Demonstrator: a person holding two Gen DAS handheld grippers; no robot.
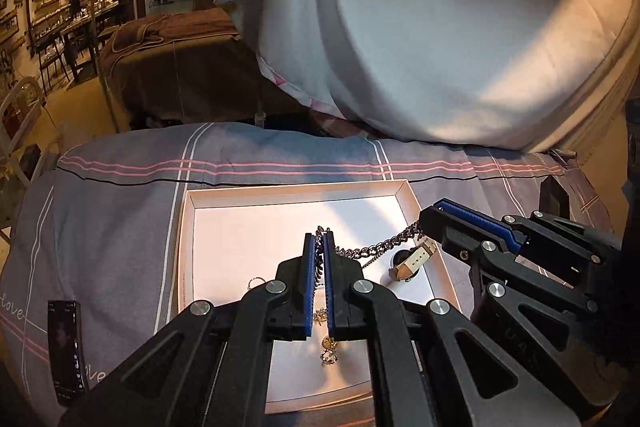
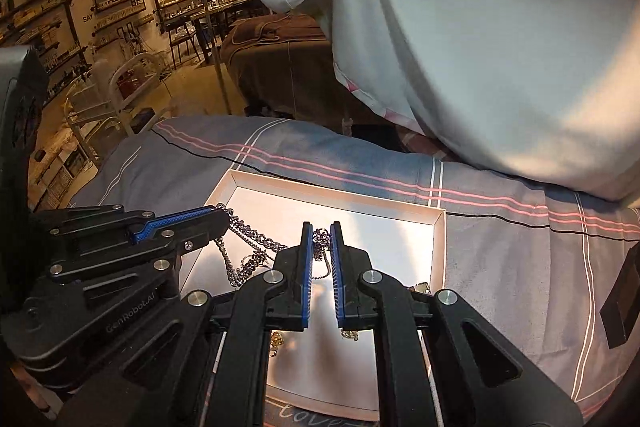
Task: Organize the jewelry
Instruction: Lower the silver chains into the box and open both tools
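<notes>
Both grippers pinch one silver chain (image 1: 372, 247) above the white tray (image 1: 188, 227) on the bed: left gripper (image 1: 319, 239) and right gripper (image 2: 321, 233) fingers nearly closed on it.

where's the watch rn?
Left wrist view: the watch lies in the tray, near its right wall, just right of the left gripper and under the chain.
</notes>
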